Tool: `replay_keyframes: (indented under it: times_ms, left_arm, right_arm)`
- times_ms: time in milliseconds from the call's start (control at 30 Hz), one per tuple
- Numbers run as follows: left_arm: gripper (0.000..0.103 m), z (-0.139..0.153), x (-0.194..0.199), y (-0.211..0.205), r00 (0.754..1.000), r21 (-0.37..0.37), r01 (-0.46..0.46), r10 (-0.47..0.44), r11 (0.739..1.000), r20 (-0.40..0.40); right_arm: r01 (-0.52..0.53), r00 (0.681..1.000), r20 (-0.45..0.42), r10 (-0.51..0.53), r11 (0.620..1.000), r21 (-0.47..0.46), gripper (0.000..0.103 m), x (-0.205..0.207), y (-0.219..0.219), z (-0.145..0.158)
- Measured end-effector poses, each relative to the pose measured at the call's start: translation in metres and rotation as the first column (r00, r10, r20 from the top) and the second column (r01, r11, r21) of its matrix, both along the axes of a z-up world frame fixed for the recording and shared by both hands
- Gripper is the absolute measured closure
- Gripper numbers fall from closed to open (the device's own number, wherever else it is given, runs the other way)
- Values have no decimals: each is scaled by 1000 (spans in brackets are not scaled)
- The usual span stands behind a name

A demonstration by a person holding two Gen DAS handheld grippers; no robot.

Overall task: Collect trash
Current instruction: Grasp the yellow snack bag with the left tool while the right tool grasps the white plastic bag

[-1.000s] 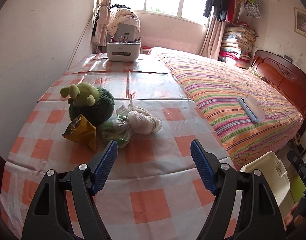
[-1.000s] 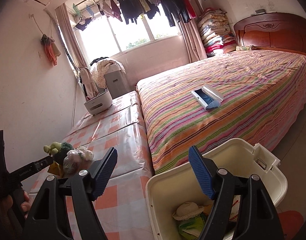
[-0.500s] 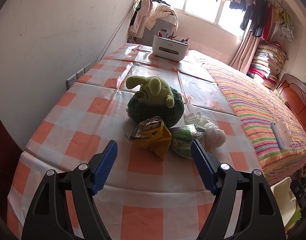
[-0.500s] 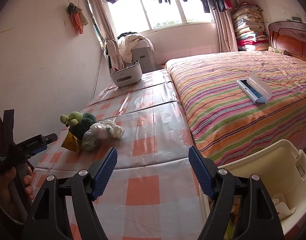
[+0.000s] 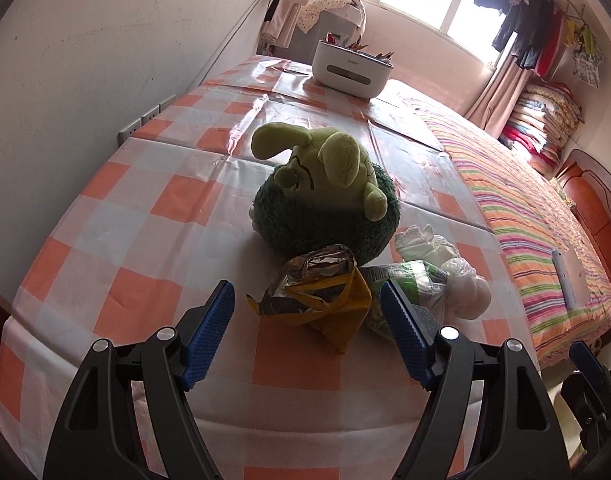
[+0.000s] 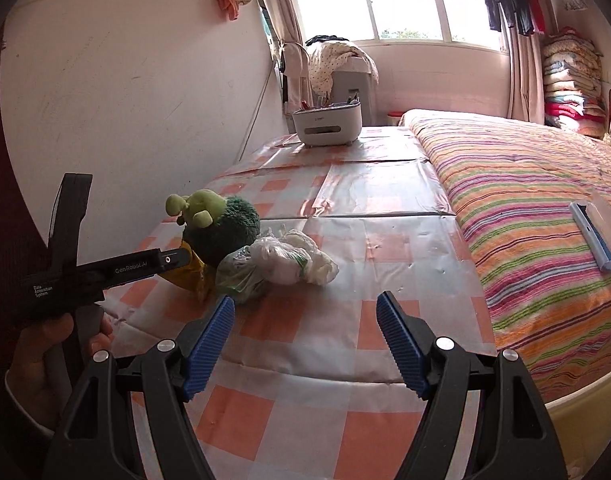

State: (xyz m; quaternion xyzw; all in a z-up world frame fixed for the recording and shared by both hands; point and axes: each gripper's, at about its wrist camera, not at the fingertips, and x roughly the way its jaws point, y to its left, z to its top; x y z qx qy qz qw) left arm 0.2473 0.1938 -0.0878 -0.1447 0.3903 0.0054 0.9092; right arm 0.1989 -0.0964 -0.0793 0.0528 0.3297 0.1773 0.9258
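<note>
Checked table [image 5: 153, 200] with plush [image 5: 325, 196], wrapper [image 5: 321, 292]

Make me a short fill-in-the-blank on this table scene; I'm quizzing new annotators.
1. The yellow snack wrapper lies in front of the green ____ toy.
2. The left gripper has its jaws ____.
3. The white organizer box stands at the table's ____ end.
4. The tablecloth is checked white and ____.

Missing: plush; open; far; orange
</note>
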Motion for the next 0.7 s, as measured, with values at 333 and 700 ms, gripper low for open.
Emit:
replay_keyframes:
  times_ms: [333, 700]
  left_arm:
    - [54, -13, 16, 5, 999, -78, 28, -30, 997, -30]
    - [74, -9, 4, 0, 998, -39, 62, -63, 997, -24]
  right_arm:
    - [-155, 987, -50, 152, 987, -48, 31, 50, 40, -10]
    - [-262, 960, -129, 248, 958, -112, 31, 103, 65, -38]
